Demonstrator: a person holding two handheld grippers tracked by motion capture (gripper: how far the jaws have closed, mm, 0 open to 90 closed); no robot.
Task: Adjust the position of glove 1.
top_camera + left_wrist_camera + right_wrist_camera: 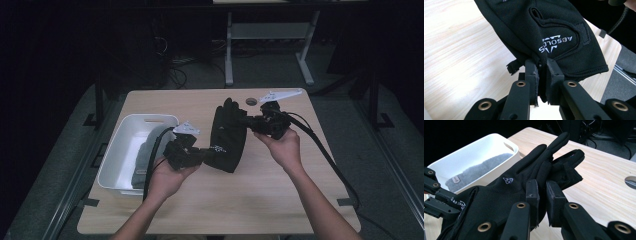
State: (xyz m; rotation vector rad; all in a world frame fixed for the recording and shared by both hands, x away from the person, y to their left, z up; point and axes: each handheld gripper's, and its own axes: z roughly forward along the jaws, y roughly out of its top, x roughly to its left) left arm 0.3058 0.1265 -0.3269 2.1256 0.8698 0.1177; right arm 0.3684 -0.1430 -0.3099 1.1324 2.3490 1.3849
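A black glove (227, 136) with white lettering hangs above the wooden table (300, 195), stretched between both grippers. My left gripper (204, 156) is shut on the glove's cuff edge (541, 61), near the white logo (555, 43). My right gripper (248, 121) is shut on the glove's finger end (543, 176), with the glove's fingers (560, 150) sticking out past the jaws. In the right gripper view the left gripper (456, 203) shows at the lower left, clamped on the cuff.
A white plastic bin (116, 150) stands at the table's left with a grey cloth (474, 171) inside. A round cable hole (251, 101) is in the tabletop behind the glove. A desk frame and cables stand on the dark floor beyond the table.
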